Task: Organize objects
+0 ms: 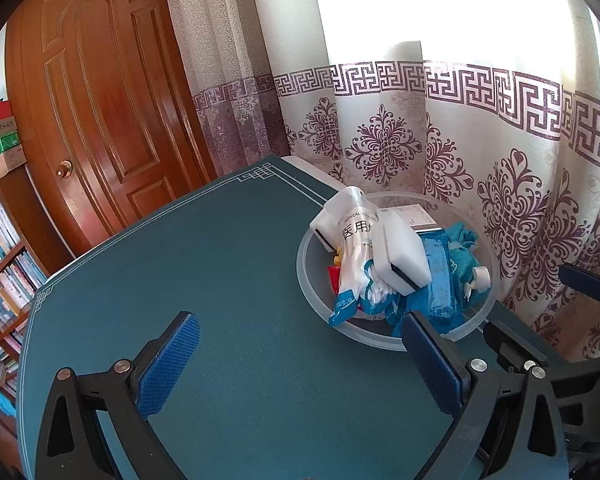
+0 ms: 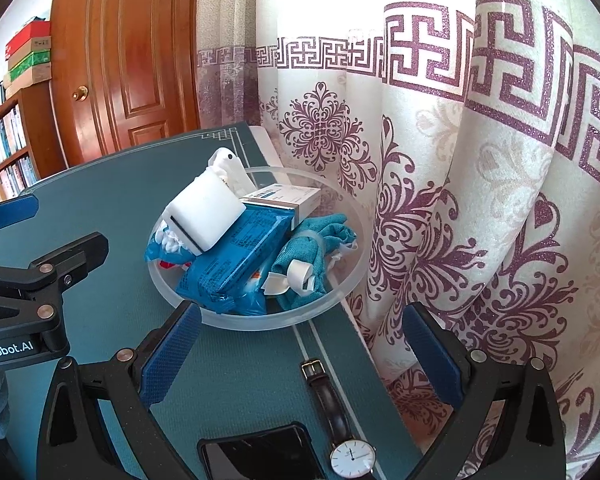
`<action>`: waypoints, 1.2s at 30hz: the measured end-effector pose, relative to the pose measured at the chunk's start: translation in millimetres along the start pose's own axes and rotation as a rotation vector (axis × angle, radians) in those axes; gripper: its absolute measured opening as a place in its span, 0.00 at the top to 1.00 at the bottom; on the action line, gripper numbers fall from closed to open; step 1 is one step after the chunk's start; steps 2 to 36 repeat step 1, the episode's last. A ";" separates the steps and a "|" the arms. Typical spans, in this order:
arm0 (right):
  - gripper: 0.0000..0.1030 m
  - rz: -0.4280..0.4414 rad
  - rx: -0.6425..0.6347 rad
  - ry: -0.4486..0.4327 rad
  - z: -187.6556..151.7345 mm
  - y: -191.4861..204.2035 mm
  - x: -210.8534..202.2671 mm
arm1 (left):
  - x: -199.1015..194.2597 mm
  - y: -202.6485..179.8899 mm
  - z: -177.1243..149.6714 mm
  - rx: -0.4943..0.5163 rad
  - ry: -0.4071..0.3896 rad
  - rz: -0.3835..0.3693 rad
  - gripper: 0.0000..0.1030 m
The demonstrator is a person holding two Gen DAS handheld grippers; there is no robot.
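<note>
Left gripper (image 1: 300, 364): jaws apart, empty, over bare teal counter (image 1: 188, 280). Right gripper (image 2: 300, 360): jaws apart, empty, above the counter's right edge by the curtain (image 2: 480, 200). Translucent bowl (image 2: 340, 284) sits near the far right corner, holding a white sponge block (image 2: 204, 212), blue wipes pack (image 2: 240, 256), small box (image 2: 288, 198), teal cloth pouch (image 2: 320, 248) and cotton swab bag (image 1: 356, 256). Wristwatch (image 2: 340, 428) and dark phone (image 2: 260, 456) lie flat on the near edge, just beside each other.
</note>
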State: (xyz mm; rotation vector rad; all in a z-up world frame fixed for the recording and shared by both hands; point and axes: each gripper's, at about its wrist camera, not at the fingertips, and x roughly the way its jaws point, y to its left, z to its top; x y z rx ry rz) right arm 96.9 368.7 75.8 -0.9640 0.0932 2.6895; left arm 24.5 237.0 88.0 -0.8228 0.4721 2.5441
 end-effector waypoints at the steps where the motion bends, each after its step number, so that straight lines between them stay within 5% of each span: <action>1: 0.02 0.000 0.000 0.000 0.0 0.0 0.0 | -0.2 0.3 0.0 -0.001 0.000 0.001 0.00; 36: 0.02 0.000 0.000 0.000 0.0 0.0 0.0 | -0.2 0.3 0.0 -0.001 0.000 0.001 0.00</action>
